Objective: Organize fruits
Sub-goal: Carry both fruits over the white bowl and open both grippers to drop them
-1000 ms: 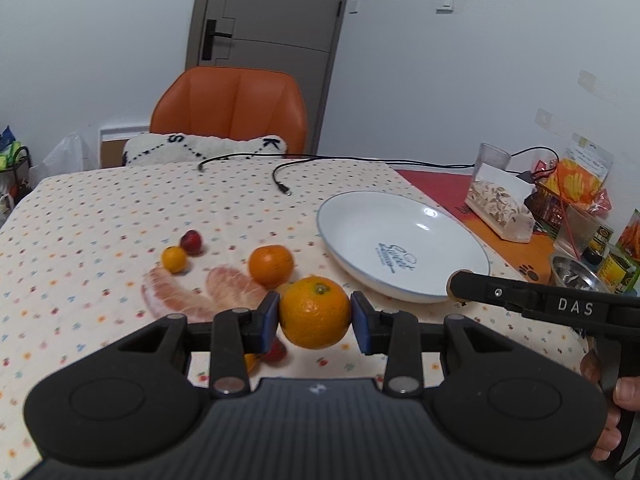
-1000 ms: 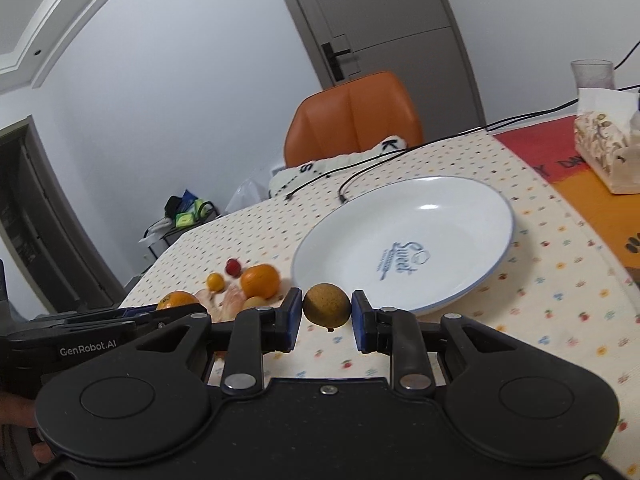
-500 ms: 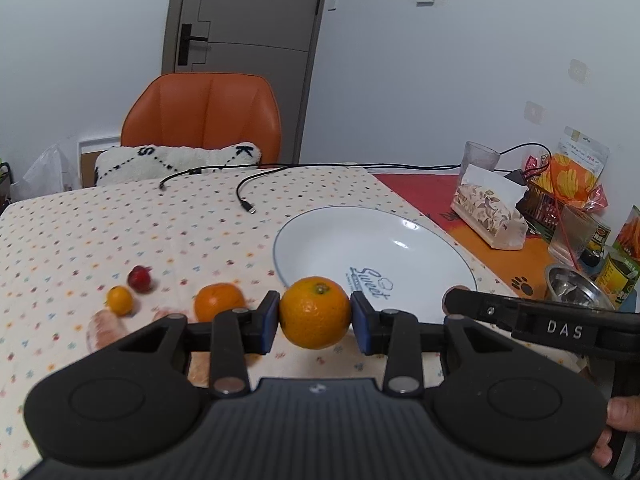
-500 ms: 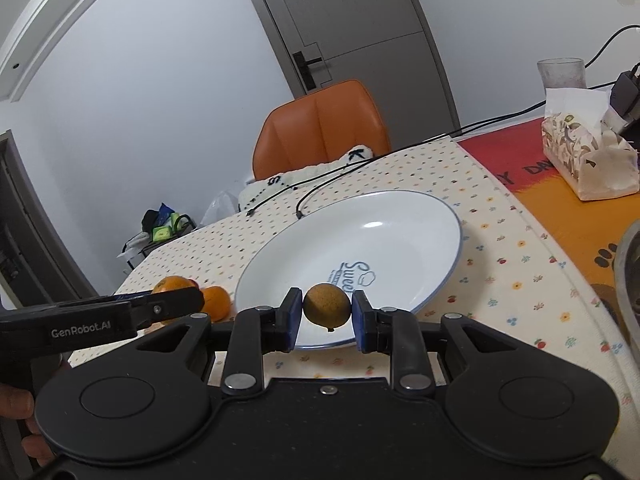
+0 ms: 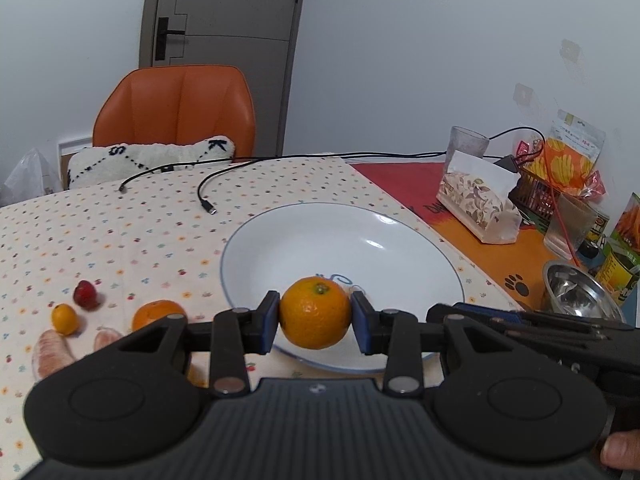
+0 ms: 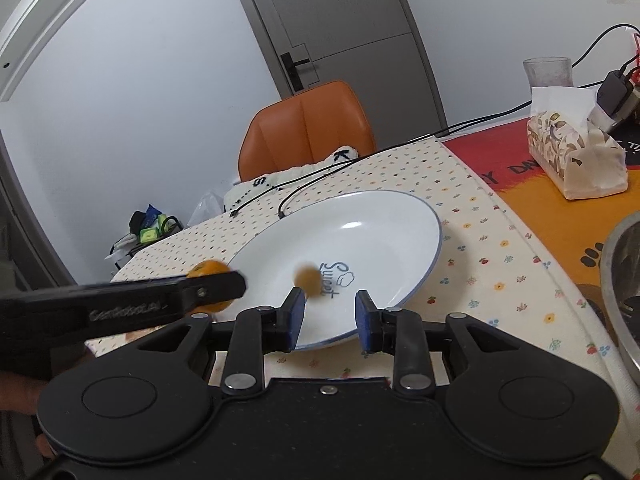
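While the right tongs (image 6: 328,314) gaped empty, a small brown fruit (image 6: 307,278) blurred over the white plate (image 6: 400,216). The left tongs (image 5: 315,322) gripped a mandarin (image 5: 315,312); low in the frame's left, another orange (image 5: 154,314), kumquat (image 5: 64,319) and strawberry (image 5: 85,294) waited on the counter (image 5: 120,232).

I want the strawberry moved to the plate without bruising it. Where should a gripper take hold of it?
My guess: grip the strawberry lightly across its wide middle, coming straight down from above. It lies on the tablecloth with the kumquat close beside it, so a top approach keeps the fingers clear of that.

I see white walls (image 5: 400,60), a grey door (image 5: 224,40) and an orange chair (image 5: 176,108) behind the bench (image 5: 100,232).
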{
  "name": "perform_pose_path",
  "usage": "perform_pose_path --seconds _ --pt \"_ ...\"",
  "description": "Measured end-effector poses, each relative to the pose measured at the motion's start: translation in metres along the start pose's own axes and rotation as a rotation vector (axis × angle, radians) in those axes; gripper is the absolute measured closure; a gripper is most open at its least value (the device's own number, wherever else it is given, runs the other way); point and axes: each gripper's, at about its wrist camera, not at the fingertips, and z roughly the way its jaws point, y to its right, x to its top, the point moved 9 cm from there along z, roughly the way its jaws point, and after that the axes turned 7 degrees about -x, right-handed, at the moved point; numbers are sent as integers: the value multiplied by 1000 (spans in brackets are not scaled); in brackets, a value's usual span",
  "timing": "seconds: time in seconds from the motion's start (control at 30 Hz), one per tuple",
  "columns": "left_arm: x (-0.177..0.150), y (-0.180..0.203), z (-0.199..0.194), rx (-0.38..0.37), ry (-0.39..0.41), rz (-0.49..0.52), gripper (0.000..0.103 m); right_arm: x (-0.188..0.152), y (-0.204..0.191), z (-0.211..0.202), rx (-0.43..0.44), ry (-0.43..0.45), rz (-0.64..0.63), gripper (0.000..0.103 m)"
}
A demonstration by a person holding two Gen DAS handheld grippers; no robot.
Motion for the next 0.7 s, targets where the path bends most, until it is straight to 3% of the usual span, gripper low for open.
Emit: perform_pose_path --seconds 0.3,0.47,0.7 --pt "4 8 10 11 -4 9 65 -4 3 -14 -1 5 11 73" --pt "2 4 1 37 1 15 55 -9 1 -17 4 -2 15 72" --pt "-9 -18 -24 82 -6 -29 48 -14 -9 -23 13 -1 5 62"
